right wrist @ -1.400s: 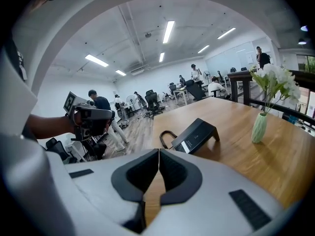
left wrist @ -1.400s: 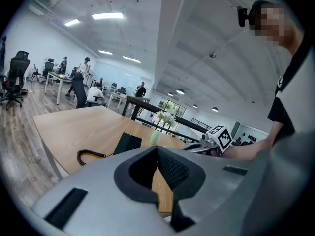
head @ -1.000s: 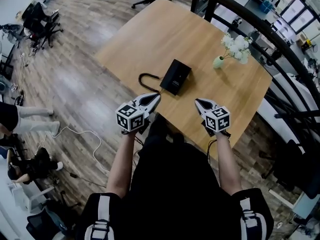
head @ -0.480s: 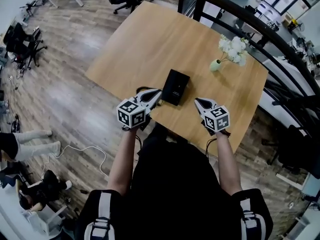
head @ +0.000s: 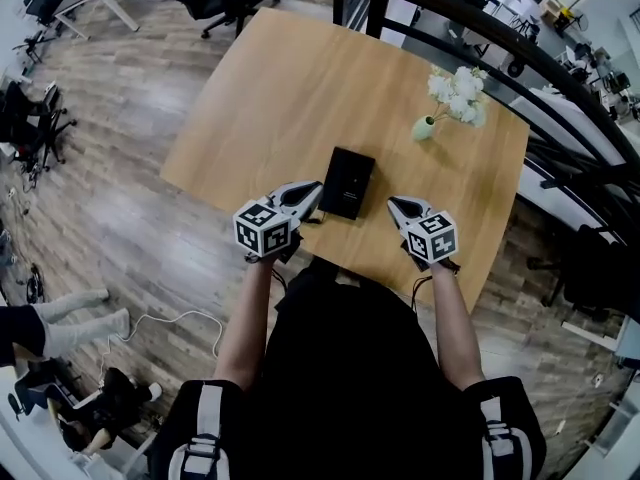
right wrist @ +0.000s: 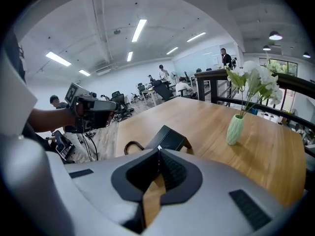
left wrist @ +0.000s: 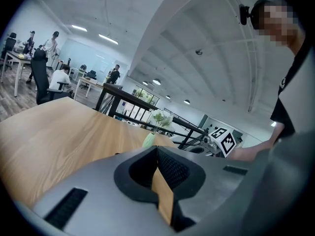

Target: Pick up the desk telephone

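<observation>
Wood-plank flooring [head: 120, 188] surrounds a light wooden tabletop [head: 290, 78], with a dark railing [head: 470, 28] along its far side. The desk telephone [head: 347, 182], a black wedge-shaped unit, rests on the tabletop close to the edge nearest the person. It is well apart from the green vase of white flowers [head: 425, 126].

The left gripper [head: 312, 190] is just beside the telephone's near left corner; contact cannot be confirmed from the head view. The right gripper [head: 397, 207] is near the telephone's right side, with bare wood between them. This flanking arrangement suggests a two-sided approach, one gripper per side.

Both pairs of jaws are closed together with nothing between them. The left gripper view shows only tabletop and the vase beyond its jaws, with the telephone out of sight. The right gripper view shows the telephone directly ahead, with a dark cord [right wrist: 129, 145] looping from its left side.

The pick-up has not begun. Each pair of jaws must part before any grasp. The cord is a likely snag point on the left side.
</observation>
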### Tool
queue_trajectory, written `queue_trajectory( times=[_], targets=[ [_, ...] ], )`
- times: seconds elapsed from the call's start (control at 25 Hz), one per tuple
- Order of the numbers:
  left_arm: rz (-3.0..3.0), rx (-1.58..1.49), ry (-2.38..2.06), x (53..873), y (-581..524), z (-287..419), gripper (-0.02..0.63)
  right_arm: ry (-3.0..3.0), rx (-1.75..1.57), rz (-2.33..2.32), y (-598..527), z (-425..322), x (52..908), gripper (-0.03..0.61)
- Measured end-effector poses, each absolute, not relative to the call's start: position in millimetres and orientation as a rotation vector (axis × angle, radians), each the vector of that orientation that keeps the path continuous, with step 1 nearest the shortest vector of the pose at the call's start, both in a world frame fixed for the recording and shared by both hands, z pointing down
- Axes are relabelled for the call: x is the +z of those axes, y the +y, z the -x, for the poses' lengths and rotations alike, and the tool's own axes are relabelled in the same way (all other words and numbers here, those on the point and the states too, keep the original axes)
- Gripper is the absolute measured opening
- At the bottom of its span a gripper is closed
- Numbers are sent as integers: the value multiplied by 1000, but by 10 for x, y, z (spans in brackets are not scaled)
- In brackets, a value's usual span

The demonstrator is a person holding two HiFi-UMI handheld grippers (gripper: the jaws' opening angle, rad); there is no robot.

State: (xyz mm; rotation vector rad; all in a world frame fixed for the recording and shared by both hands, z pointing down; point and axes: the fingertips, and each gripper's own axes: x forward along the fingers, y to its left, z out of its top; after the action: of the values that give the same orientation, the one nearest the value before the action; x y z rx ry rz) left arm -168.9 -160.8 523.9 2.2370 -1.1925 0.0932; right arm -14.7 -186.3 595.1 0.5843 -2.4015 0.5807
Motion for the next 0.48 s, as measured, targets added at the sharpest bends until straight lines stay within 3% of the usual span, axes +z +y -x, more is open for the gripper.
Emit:
queue_trajectory(
  times=[0.48],
  targets=[
    [-2249, 120, -1073, 5382, -1843, 1788, 21, -2363, 655, -667, -1920, 254, 6096, 25]
  ],
)
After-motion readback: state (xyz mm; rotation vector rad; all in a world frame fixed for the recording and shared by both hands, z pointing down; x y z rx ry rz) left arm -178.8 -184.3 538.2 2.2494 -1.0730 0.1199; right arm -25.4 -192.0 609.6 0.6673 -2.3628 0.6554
